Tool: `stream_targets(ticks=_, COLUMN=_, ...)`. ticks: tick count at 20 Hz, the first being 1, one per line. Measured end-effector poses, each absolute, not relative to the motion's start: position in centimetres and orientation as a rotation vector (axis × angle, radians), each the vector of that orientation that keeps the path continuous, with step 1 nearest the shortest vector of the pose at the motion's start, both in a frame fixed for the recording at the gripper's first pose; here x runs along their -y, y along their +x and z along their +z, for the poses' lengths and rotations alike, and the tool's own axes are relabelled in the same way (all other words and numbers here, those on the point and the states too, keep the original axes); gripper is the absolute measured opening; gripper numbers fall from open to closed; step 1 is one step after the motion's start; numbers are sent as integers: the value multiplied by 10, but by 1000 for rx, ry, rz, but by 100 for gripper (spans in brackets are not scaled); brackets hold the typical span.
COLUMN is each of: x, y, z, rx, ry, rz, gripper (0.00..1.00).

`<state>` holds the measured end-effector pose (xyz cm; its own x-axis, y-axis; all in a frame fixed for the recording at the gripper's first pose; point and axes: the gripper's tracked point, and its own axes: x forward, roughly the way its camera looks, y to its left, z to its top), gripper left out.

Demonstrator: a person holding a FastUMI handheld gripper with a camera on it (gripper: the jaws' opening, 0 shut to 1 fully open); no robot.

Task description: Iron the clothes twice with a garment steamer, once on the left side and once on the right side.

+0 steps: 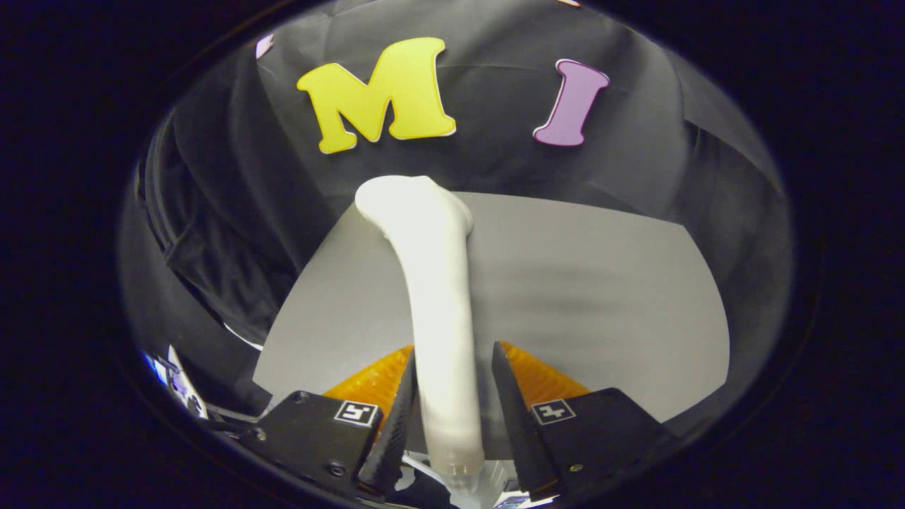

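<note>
A white garment steamer (437,283) runs straight away from me over a flat grey surface (601,297). Its handle lies between my fingers and its wider head (413,205) is beyond them, near the surface's far edge. My gripper (452,350) straddles the handle. The left finger (399,417) lies against the handle's side. A thin strip of grey shows between the handle and the right finger (512,417), so the jaws do not press it from both sides. I cannot tell whether the grey surface is cloth or a board.
The booth's black cloth wall (495,148) hangs right behind the grey surface and folds around its left side (212,247). Some small bright items (177,382) sit low beside the left finger, too small to make out.
</note>
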<state>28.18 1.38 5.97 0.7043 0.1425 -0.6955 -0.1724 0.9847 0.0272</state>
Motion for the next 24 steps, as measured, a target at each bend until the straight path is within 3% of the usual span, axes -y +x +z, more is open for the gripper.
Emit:
stream_targets(ticks=1, x=-13, y=282, z=61, rx=-768, ry=-32, rz=155, gripper=64)
stream_targets(ticks=4, x=-18, y=281, z=59, rx=-742, ry=-17, rz=125, gripper=39)
stream_targets(ticks=6, x=-19, y=277, z=59, rx=-728, ry=-18, rz=91, gripper=34)
stream_targets(ticks=16, x=-53, y=223, z=64, rx=-676, ry=154, rz=39, gripper=32)
stream_targets(ticks=24, x=-93, y=174, z=96, rx=-592, ry=241, rz=102, gripper=32)
